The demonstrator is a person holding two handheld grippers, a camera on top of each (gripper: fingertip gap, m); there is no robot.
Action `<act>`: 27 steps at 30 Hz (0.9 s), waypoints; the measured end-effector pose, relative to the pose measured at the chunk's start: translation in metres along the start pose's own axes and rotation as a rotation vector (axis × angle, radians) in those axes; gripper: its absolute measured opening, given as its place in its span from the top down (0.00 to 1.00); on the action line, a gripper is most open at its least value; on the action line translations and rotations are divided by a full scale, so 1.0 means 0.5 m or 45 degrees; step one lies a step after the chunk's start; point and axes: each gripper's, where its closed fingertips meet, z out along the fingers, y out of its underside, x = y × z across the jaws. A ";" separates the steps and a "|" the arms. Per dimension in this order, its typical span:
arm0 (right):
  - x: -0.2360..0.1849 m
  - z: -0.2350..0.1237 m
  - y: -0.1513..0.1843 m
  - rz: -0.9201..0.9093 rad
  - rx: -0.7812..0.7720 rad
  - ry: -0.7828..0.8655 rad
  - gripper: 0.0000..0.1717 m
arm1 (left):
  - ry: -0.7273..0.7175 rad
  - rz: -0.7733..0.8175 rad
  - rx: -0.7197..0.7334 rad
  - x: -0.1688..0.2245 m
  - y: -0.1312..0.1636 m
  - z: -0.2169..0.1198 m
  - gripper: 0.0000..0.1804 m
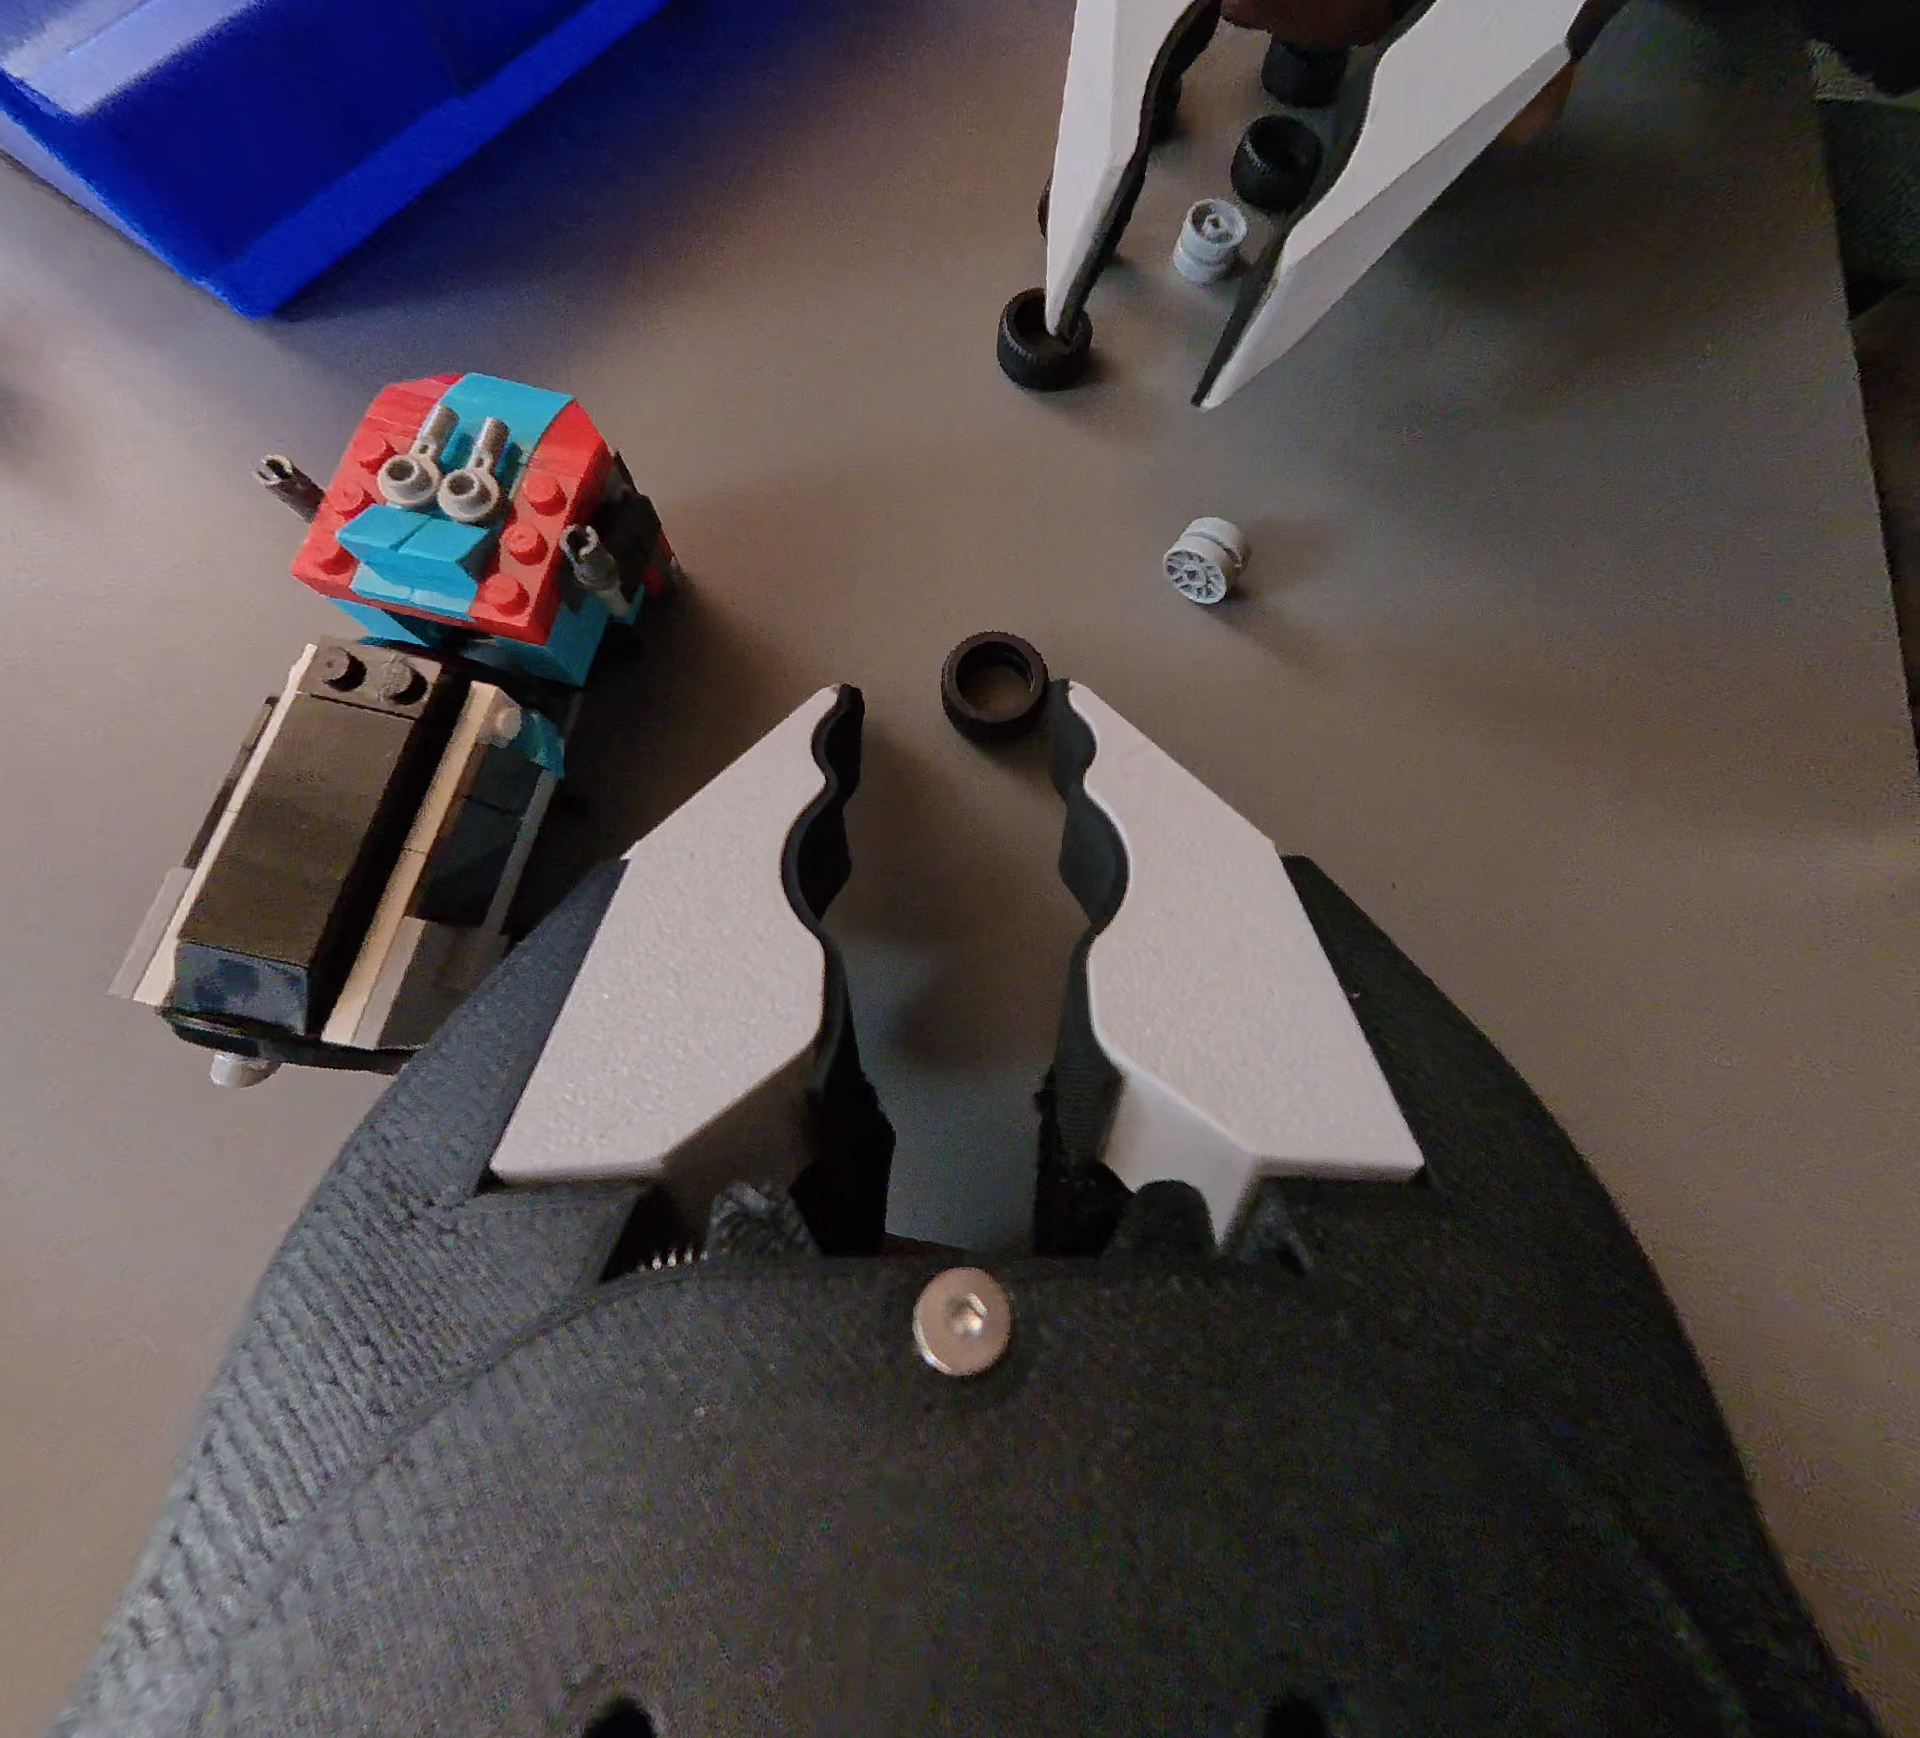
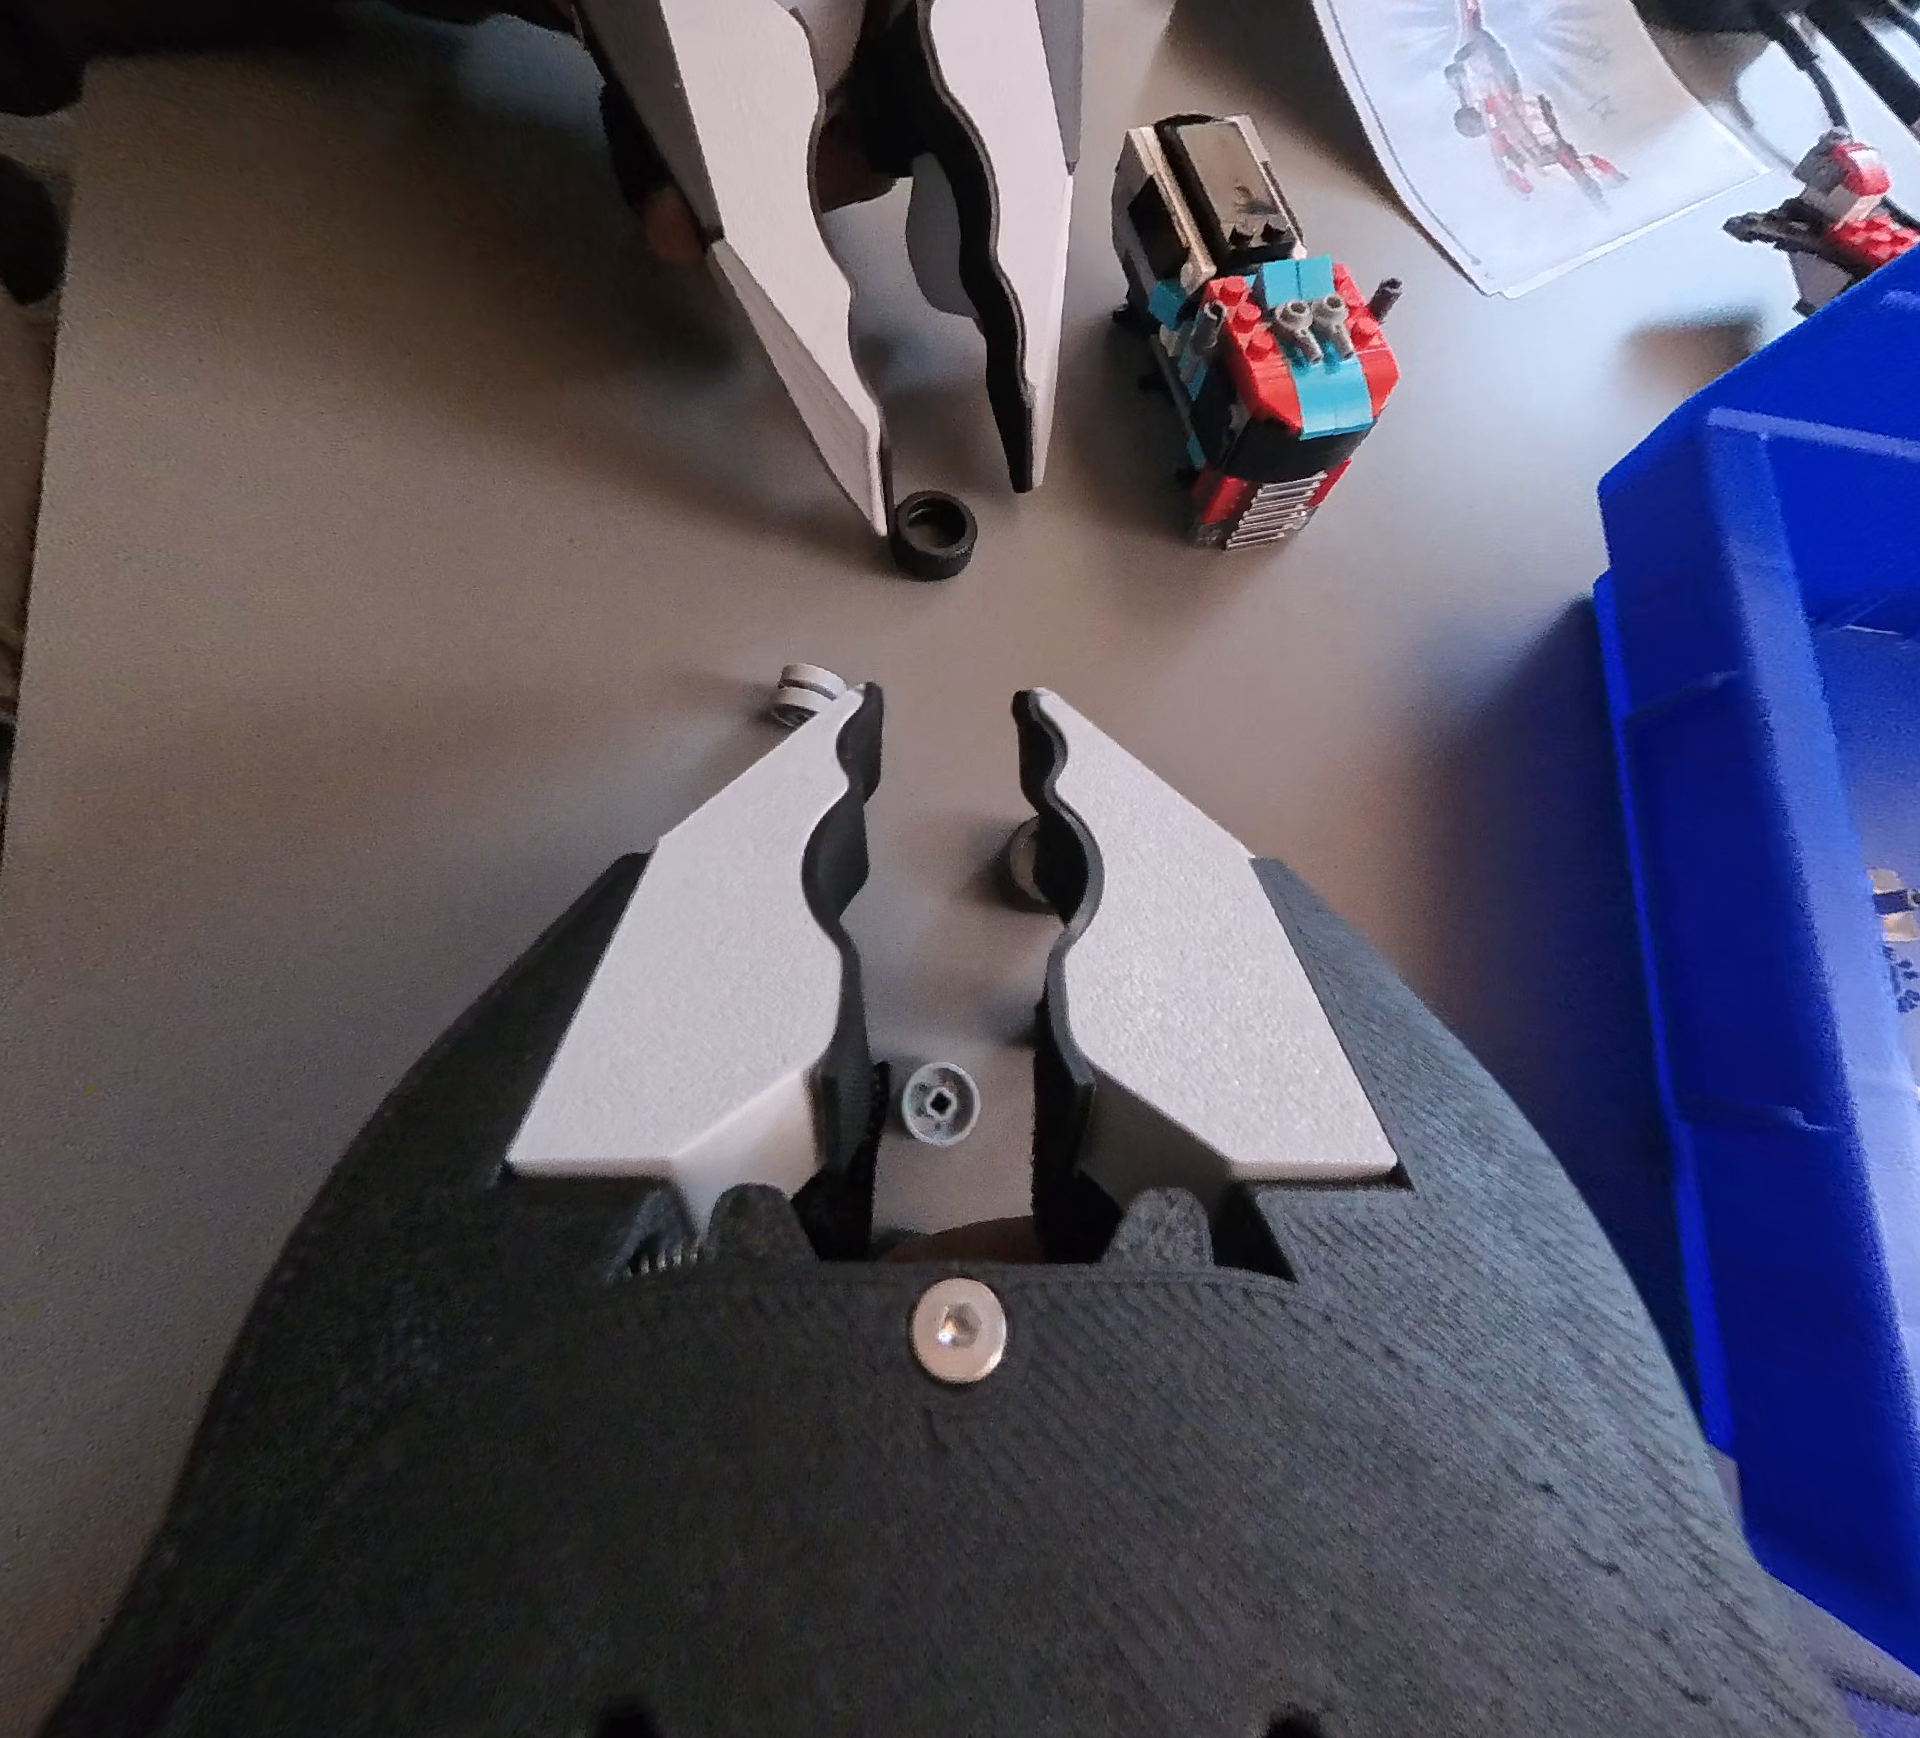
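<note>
- The left gripper (image 1: pixel 961 712) has its fingers spread apart with nothing between them; a small black rubber tyre ring (image 1: pixel 995 682) lies flat on the grey tabletop (image 1: pixel 1455 857) just beyond the tips, beside the right fingertip (image 1: pixel 1075 701).
- A red, teal and black brick-built toy vehicle (image 1: pixel 416 649) stands to this gripper's left; a grey spoked wheel hub (image 1: pixel 1203 562) lies ahead to its right.
- The right gripper (image 2: pixel 948 706) is also spread and pinches nothing; a grey wheel hub (image 2: pixel 802 694) lies just outside its left fingertip.
- A blue plastic bin (image 2: pixel 1766 857) sits to its right.
</note>
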 end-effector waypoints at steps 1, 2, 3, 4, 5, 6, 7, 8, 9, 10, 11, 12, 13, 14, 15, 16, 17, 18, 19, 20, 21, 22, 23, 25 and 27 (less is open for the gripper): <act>-0.001 0.002 0.001 0.007 -0.004 -0.001 0.85 | -0.008 0.008 -0.006 0.000 0.001 0.001 0.79; -0.001 0.003 0.003 0.016 -0.009 -0.002 0.85 | -0.015 0.016 -0.012 0.000 0.002 0.002 0.79; -0.002 0.003 0.003 0.021 -0.011 -0.003 0.85 | -0.019 0.023 -0.018 0.000 0.003 0.002 0.79; -0.002 0.003 0.003 0.021 -0.011 -0.003 0.85 | -0.022 0.025 -0.021 0.000 0.004 0.003 0.79; -0.002 0.003 0.003 0.020 -0.014 0.001 0.84 | -0.024 0.023 -0.022 -0.001 0.004 0.003 0.79; -0.001 0.003 0.004 0.017 -0.019 0.005 0.84 | -0.024 0.021 -0.020 -0.001 0.004 0.002 0.79; -0.001 0.003 0.005 0.011 -0.024 0.009 0.84 | -0.025 0.018 -0.018 -0.001 0.004 0.002 0.79; -0.002 0.004 0.006 0.001 -0.031 0.013 0.84 | -0.026 0.016 -0.016 -0.002 0.003 0.001 0.79; -0.002 0.004 0.007 -0.011 -0.040 0.021 0.83 | -0.029 0.016 -0.015 -0.002 0.003 0.001 0.79; -0.002 0.004 0.008 -0.024 -0.047 0.033 0.82 | -0.034 0.018 -0.014 -0.002 0.003 0.000 0.79; -0.002 0.004 0.007 -0.035 -0.048 0.043 0.82 | -0.043 0.021 -0.013 -0.003 0.003 0.000 0.78; -0.002 0.003 0.006 -0.040 -0.045 0.047 0.82 | -0.051 0.023 -0.015 -0.004 0.003 0.000 0.78; -0.002 0.002 0.004 -0.039 -0.040 0.049 0.82 | -0.056 0.028 -0.018 -0.004 0.004 0.001 0.77; -0.002 0.001 0.003 -0.035 -0.035 0.048 0.82 | -0.060 0.033 -0.021 -0.004 0.004 0.001 0.77; -0.002 0.001 0.002 -0.031 -0.031 0.048 0.82 | -0.064 0.038 -0.024 -0.004 0.005 0.001 0.77; -0.001 0.001 0.002 -0.029 -0.029 0.052 0.82 | -0.066 0.043 -0.026 -0.003 0.005 0.002 0.77; 0.001 0.001 0.002 -0.029 -0.027 0.056 0.82 | -0.069 0.049 -0.030 -0.003 0.006 0.002 0.77; 0.001 0.002 0.003 -0.029 -0.028 0.057 0.82 | -0.071 0.054 -0.032 -0.003 0.006 0.003 0.77; 0.001 0.003 0.004 -0.028 -0.030 0.056 0.82 | -0.072 0.057 -0.033 -0.002 0.006 0.003 0.77; 0.001 0.004 0.004 -0.025 -0.029 0.057 0.82 | -0.072 0.057 -0.032 -0.002 0.006 0.003 0.77; 0.001 0.005 0.004 -0.022 -0.027 0.057 0.82 | -0.071 0.053 -0.030 -0.003 0.006 0.002 0.77; 0.001 0.006 0.003 -0.021 -0.025 0.057 0.82 | -0.071 0.048 -0.027 -0.004 0.005 0.002 0.77; 0.001 0.007 0.003 -0.021 -0.023 0.056 0.82 | -0.070 0.043 -0.024 -0.004 0.005 0.001 0.77; 0.001 0.008 0.004 -0.023 -0.022 0.057 0.81 | -0.071 0.041 -0.022 -0.004 0.005 0.001 0.77; 0.002 0.009 0.003 -0.032 -0.017 0.059 0.81 | -0.078 0.052 -0.029 -0.004 0.005 0.002 0.78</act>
